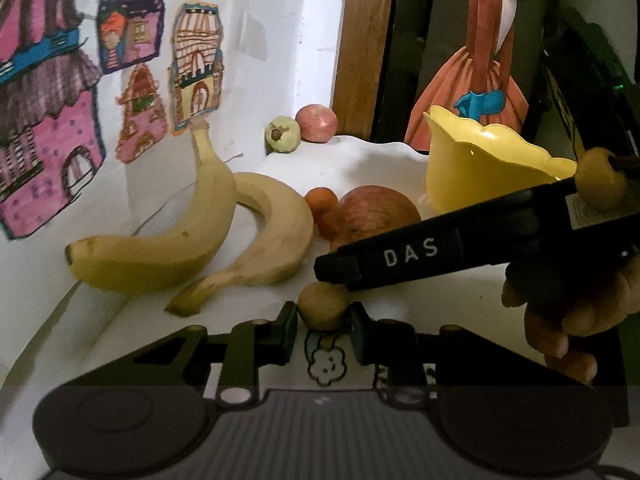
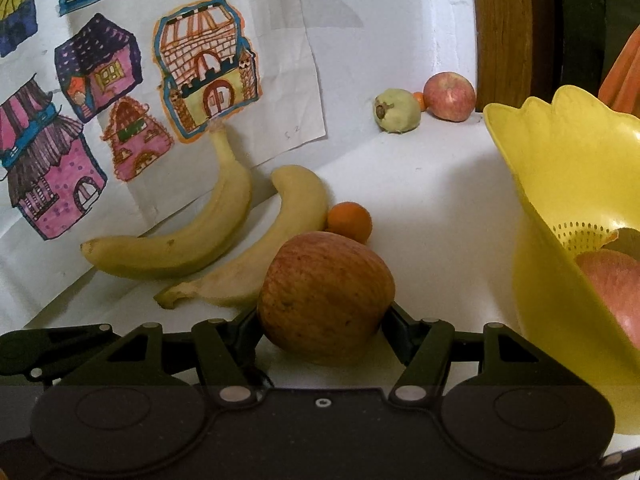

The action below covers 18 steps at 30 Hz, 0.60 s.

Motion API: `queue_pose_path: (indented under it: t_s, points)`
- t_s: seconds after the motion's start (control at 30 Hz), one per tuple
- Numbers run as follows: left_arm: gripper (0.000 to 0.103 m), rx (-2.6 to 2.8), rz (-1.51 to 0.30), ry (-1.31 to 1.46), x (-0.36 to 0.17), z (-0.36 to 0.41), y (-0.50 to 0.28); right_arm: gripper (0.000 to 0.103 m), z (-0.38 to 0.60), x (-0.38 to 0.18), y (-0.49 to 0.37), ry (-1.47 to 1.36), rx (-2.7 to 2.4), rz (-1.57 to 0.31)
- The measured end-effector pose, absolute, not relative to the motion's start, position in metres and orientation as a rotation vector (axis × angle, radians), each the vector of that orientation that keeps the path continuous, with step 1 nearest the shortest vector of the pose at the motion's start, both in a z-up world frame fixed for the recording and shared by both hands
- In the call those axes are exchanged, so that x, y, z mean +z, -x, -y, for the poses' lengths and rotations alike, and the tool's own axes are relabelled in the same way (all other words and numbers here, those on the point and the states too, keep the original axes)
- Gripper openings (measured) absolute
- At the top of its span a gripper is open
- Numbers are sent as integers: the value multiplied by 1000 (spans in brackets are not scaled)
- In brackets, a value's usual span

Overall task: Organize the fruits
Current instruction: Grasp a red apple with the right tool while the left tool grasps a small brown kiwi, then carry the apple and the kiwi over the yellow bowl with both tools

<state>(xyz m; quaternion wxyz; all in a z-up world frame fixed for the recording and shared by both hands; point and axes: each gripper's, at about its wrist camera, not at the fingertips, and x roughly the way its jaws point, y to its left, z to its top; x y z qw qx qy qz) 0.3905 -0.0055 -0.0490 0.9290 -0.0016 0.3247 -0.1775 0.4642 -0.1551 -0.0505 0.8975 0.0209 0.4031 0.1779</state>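
Note:
Two bananas [image 2: 176,252] lie by the wall, with a small orange [image 2: 350,222] beside them. My right gripper [image 2: 324,320] is shut on a big red apple [image 2: 324,288] that sits low over the white table. A yellow strainer bowl [image 2: 560,200] stands at the right and holds another apple [image 2: 616,284]. In the left wrist view my left gripper [image 1: 324,330] is shut on a small tan round fruit [image 1: 324,304] near the table's front. The right gripper's black body [image 1: 440,248] crosses just above it, held by a hand [image 1: 560,320].
At the back corner rest a green guava-like fruit [image 2: 398,111] and a red apple [image 2: 450,96]. Coloured house drawings [image 2: 120,100] hang on the wall at the left. A wooden frame [image 2: 504,32] rises behind the yellow bowl.

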Motion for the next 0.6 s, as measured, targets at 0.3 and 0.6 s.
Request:
queue_pose_path:
  t_s: [0.3, 0.6]
  points:
    - [31, -335, -641, 3, -40, -9, -354, 65, 158, -47, -441, -68, 422, -847]
    - [31, -311, -608, 18, -26, -18, -326, 65, 176, -45, -409, -145, 481, -833]
